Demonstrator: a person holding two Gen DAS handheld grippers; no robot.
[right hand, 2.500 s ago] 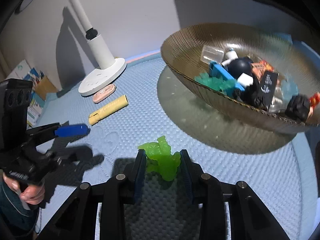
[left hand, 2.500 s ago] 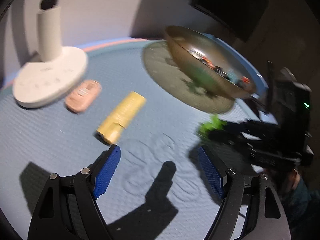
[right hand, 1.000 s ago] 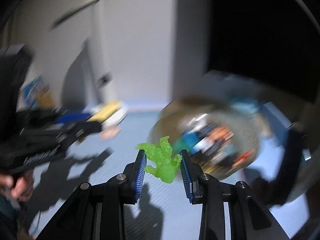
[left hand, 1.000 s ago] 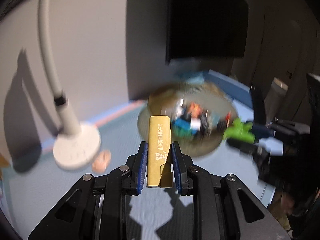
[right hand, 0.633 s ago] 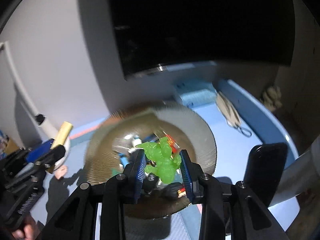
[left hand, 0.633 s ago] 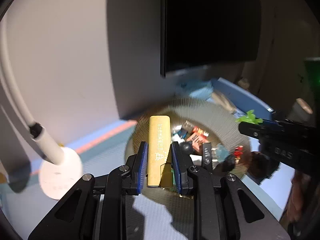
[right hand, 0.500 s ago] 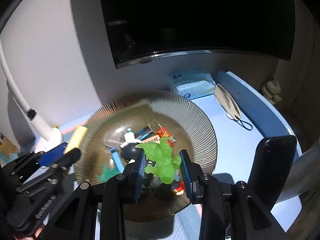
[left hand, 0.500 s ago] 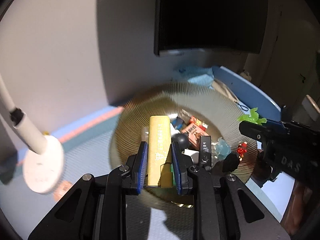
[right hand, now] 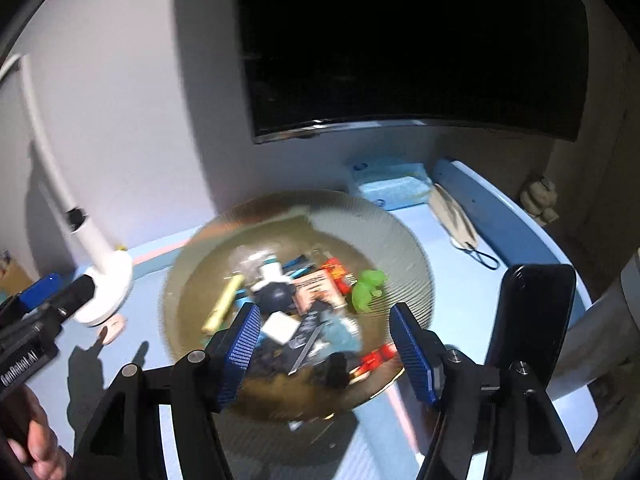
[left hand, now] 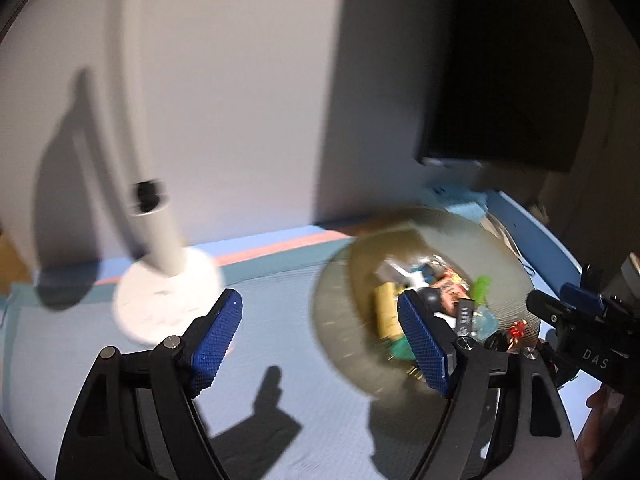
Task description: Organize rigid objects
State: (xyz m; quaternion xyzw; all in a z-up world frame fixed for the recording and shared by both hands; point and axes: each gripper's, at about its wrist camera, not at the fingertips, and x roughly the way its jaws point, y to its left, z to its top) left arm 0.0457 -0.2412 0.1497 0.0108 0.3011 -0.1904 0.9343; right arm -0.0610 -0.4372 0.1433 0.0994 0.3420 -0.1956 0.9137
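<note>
A ribbed brown glass bowl (right hand: 400,236) holds several small items. The yellow stick (right hand: 223,303) lies at the bowl's left inside; it also shows in the left wrist view (left hand: 385,310). The green toy figure (right hand: 367,283) lies at the bowl's right inside, also in the left wrist view (left hand: 481,289). My right gripper (right hand: 324,348) is open and empty above the bowl's near side. My left gripper (left hand: 320,344) is open and empty, left of the bowl (left hand: 340,320). The left gripper also shows at the left edge of the right wrist view (right hand: 44,300).
A white lamp base (right hand: 106,292) with a bent stem stands left of the bowl; a small pink object (right hand: 112,326) lies by it. A black phone (right hand: 528,312) stands upright at the right. A blue tissue pack (right hand: 394,188) and a face mask (right hand: 452,216) lie behind the bowl.
Both grippers have opened. The yellow stick and the green toy have dropped into the bowl. The left gripper has swung left, away from the bowl.
</note>
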